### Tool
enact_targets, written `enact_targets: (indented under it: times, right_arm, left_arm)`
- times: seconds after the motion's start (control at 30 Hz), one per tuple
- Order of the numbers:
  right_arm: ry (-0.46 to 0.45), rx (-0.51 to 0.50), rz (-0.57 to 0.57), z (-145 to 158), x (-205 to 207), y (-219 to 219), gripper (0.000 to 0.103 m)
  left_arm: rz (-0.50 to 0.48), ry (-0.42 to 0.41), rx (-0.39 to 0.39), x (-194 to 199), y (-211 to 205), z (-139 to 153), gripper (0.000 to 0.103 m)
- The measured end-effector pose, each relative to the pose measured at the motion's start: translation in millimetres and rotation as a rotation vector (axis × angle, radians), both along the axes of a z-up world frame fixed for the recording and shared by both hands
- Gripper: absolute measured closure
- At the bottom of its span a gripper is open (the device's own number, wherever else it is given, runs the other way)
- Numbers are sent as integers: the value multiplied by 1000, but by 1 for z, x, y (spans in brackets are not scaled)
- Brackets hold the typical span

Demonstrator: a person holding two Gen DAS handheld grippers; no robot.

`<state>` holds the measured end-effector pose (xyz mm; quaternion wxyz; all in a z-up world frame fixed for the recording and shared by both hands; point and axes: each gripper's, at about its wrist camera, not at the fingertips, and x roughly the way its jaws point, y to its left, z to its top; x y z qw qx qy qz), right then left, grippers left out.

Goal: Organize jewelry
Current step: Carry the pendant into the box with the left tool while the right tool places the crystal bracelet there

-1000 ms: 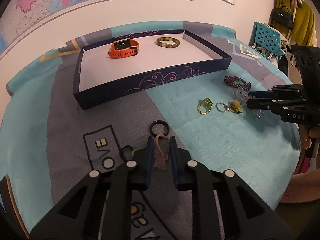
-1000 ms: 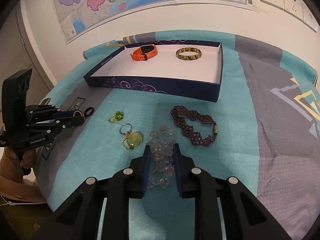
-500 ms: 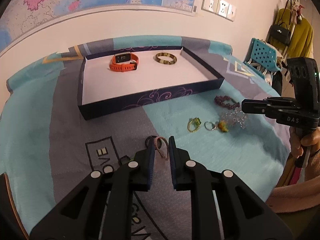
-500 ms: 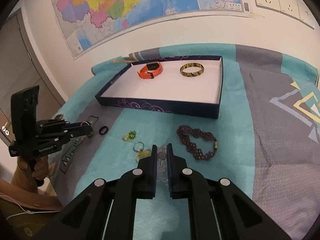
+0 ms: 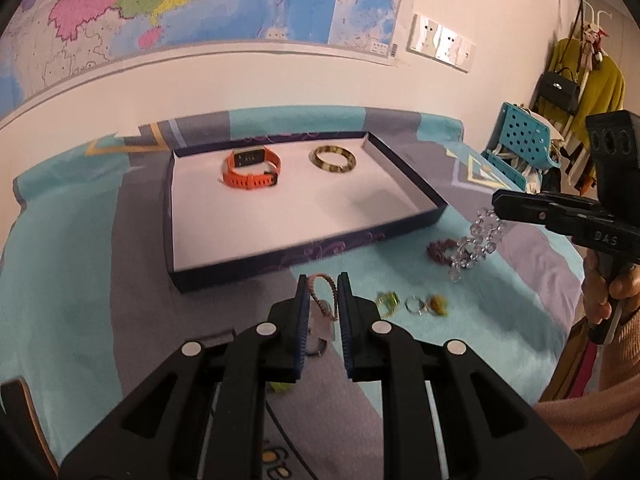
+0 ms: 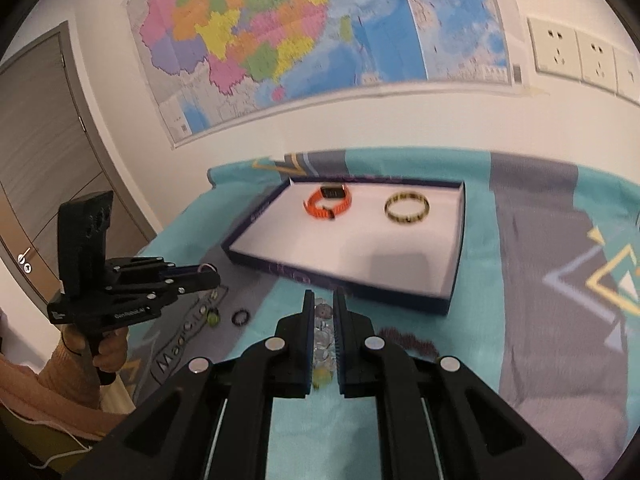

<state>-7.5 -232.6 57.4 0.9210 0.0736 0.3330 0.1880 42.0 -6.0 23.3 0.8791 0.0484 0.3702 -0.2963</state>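
My left gripper (image 5: 322, 282) is shut on a thin pink cord bracelet (image 5: 325, 294) and holds it above the cloth, in front of the dark blue tray (image 5: 288, 260). My right gripper (image 6: 321, 300) is shut on a clear crystal bead bracelet (image 6: 323, 334), which hangs from its tips in the left wrist view (image 5: 476, 242). The tray holds an orange watch (image 5: 252, 168) and a tortoiseshell bangle (image 5: 334, 159). Each gripper shows in the other view: the right one (image 5: 498, 200), the left one (image 6: 214, 276).
On the teal and grey cloth lie a dark purple beaded bracelet (image 5: 440, 250), a green ring (image 5: 388, 302), a silver ring with a yellow charm (image 5: 426, 304), and a black ring (image 6: 241, 317). A wall with a map stands behind the tray.
Both grippers have lifted off the cloth and moved toward the tray. The pink cord bracelet rose with the left gripper and the crystal bracelet with the right.
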Motion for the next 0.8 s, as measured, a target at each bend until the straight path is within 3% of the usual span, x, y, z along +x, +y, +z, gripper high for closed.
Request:
enact_targets:
  times: [0.33,0.8]
  right_arm:
    - [-58,-41,-23,26,51,-6,96]
    - [0,-63,-62,2,129,-2,96]
  left_arm:
    - [34,-14,-12,45,-8,14,89]
    - [85,56,24,113,-31,-9,89]
